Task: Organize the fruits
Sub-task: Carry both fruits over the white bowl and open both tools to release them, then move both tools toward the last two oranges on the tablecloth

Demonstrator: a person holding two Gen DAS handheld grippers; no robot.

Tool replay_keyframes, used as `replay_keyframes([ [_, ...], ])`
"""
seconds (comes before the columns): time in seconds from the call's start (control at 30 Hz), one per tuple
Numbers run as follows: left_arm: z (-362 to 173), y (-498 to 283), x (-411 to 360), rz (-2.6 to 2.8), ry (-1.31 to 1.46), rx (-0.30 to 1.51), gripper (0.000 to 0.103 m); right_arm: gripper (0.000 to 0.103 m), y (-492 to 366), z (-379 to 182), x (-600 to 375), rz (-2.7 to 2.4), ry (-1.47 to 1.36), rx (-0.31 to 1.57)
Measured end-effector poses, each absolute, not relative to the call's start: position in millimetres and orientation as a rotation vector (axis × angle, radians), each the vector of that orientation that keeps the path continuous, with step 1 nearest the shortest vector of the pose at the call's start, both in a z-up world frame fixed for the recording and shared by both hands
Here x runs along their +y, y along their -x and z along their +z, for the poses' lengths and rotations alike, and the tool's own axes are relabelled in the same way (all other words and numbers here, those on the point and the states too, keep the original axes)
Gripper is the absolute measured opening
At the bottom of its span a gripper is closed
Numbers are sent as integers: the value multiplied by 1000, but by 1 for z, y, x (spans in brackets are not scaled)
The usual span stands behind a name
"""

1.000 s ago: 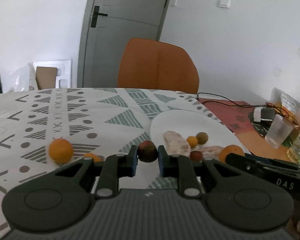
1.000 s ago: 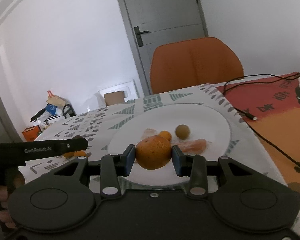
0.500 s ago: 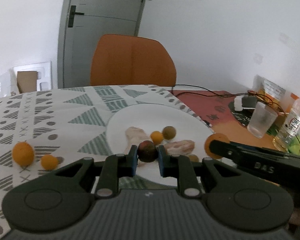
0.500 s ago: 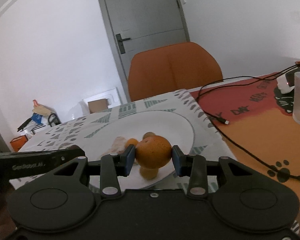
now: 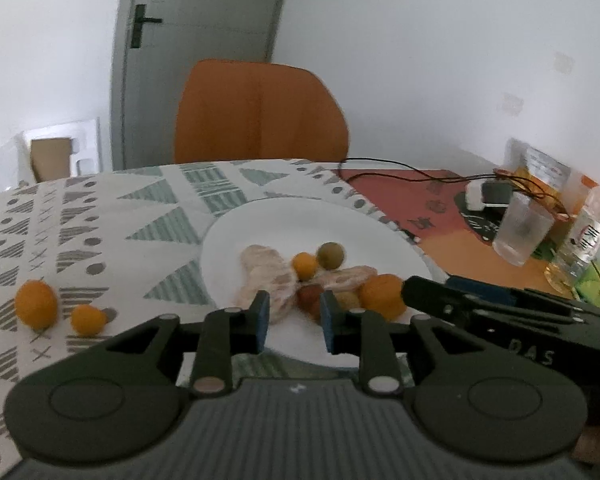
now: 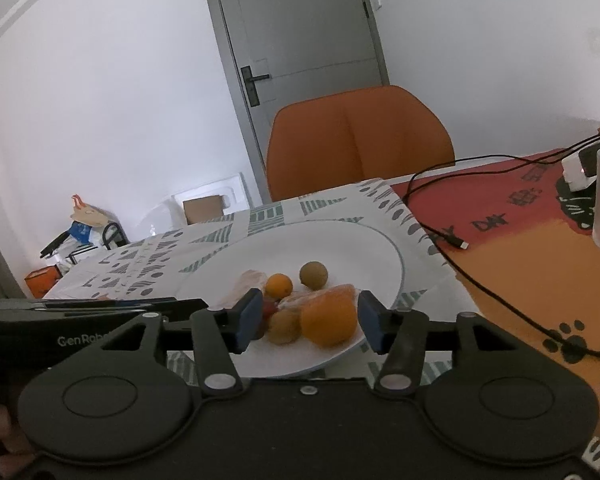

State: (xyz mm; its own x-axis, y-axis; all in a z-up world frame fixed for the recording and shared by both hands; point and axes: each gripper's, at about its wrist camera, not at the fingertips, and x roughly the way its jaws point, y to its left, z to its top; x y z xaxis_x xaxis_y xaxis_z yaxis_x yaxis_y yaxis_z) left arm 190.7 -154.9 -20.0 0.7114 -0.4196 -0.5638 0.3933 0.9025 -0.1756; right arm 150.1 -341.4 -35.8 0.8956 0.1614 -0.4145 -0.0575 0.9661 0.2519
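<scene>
My jaws are matt black plastic with blue rubbery-looking pads, and the left gripper (image 5: 292,326) has a ribbed grey housing. The plate (image 6: 364,248) looks like smooth, glossy white ceramic. A printed cloth (image 5: 100,216) covers the worktop, matt and soft. The orange (image 6: 329,317) has a dull, pebbled skin. The tumbler (image 5: 522,229) is frosted, translucent. The chair (image 5: 260,112) is matt orange upholstery.

white plate (image 5: 364,224); orange fruit (image 6: 328,318); orange chair (image 5: 260,112); grey-green triangle-patterned tablecloth (image 5: 100,216); grey door (image 6: 300,40).
</scene>
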Motion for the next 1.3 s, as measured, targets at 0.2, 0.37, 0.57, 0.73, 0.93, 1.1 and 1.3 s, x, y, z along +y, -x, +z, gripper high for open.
replay_keyframes([
  [0.2,-19,-190,-129,-385,62,647,36,59,-154,-37,-330,147,-248,454],
  [0.37,-14,-184,-107,-331,58,631,49,61,-159,-36,-314,186,-249,449],
  [0.57,-8,-179,-78,-253,62,610,69,69,-164,-33,-296,227,-247,449],
  [0.73,-2,-176,-59,-196,61,586,82,79,-167,-29,-279,271,-223,443],
  [0.93,-2,-175,-37,-146,77,582,83,84,-171,-21,-259,317,-184,436],
  [1.1,0,-176,-25,-125,83,578,83,85,-176,-17,-247,335,-180,440],
  [1.3,-2,-177,-10,-102,97,583,83,87,-183,-15,-229,369,-159,447],
])
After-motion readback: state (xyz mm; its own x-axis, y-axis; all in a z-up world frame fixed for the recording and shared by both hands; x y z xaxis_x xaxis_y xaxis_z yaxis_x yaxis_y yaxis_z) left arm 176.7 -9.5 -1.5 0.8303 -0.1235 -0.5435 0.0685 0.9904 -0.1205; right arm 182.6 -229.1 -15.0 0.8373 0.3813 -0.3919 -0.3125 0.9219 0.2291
